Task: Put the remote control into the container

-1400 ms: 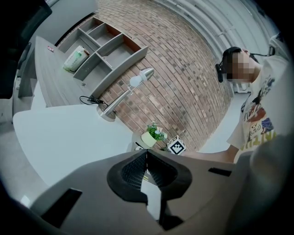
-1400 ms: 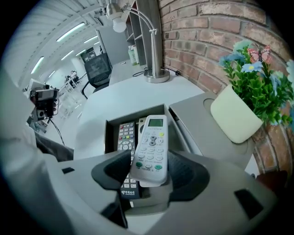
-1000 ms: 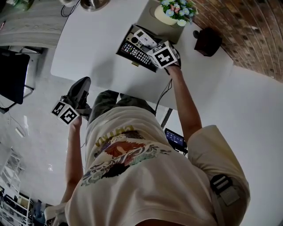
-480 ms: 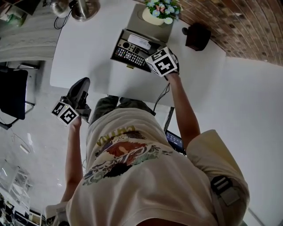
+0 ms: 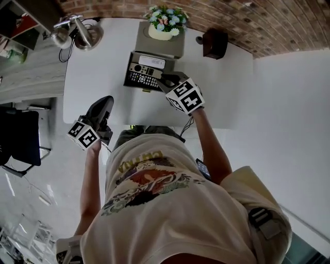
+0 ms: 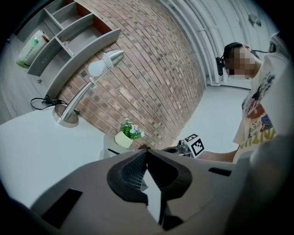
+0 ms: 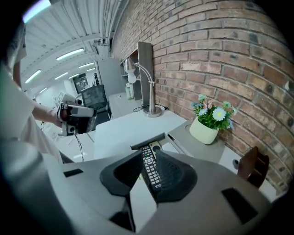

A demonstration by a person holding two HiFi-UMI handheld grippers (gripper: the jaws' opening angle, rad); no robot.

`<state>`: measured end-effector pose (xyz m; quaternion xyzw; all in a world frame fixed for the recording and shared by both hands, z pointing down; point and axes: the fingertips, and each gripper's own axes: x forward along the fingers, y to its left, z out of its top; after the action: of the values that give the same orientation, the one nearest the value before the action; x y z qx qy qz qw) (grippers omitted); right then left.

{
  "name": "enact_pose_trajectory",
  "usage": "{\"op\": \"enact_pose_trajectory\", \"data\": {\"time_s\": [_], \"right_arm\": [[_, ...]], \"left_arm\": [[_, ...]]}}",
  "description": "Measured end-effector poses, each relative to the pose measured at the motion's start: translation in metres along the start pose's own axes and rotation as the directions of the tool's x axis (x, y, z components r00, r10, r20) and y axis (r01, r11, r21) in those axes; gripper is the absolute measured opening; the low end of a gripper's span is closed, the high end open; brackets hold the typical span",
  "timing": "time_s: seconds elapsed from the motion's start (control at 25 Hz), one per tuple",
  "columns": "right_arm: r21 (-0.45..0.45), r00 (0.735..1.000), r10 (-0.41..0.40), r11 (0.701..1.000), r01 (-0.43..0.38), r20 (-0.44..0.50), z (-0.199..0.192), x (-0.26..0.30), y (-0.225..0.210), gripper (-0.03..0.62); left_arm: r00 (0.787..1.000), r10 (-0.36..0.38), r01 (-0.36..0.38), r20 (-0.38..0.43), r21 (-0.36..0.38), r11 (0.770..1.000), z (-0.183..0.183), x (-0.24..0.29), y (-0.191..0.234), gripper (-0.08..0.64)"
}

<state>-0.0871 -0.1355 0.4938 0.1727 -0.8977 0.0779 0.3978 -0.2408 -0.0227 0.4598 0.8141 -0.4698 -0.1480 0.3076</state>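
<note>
Right gripper [image 7: 149, 153] jaws have just been closing to a narrow gap and pinch nothing; the black remote [image 7: 150, 167] only shows through it. The head view settles it: the white remote [image 5: 151, 62] lies inside the container [image 5: 127, 72] beside the black one, so delivery looks done. Left gripper [image 6: 147, 153] has its jaws pressed together on nothing, unneeded, well apart from the container.

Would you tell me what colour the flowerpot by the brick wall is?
Cream flowerpot, clearest in the right gripper view.

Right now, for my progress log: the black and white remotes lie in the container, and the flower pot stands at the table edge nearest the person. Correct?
Not the pot. The head view shows the flower pot beyond the container, by the brick wall. The black remote and white remote do lie inside.
</note>
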Motion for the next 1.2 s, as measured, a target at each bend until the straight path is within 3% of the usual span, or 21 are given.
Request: {"op": "enact_pose_trajectory", "data": {"time_s": [0.32,0.52,0.76,1.2], "right_arm": [[0.103,0.993,-0.02,0.995,0.008,0.119,0.005,-0.031,0.022,0.063],[0.159,0.983,-0.057,0.987,0.029,0.174,-0.007,-0.055,0.02,0.049],[0.235,0.969,-0.045,0.972,-0.014,0.245,-0.023,-0.084,0.021,0.044],[0.192,0.944,0.042,0.975,-0.11,0.328,-0.063,-0.132,0.055,0.044]], "left_arm": [[0.995,-0.086,0.089,-0.056,0.057,0.994,0.008,0.032,-0.014,0.006],[0.991,-0.103,0.109,-0.084,0.068,0.992,0.001,0.044,-0.026,0.005],[0.993,-0.085,0.091,-0.077,0.087,0.992,-0.003,0.05,-0.052,0.005],[0.999,-0.002,0.006,-0.035,0.12,0.993,-0.044,0.023,-0.135,0.005]]}}
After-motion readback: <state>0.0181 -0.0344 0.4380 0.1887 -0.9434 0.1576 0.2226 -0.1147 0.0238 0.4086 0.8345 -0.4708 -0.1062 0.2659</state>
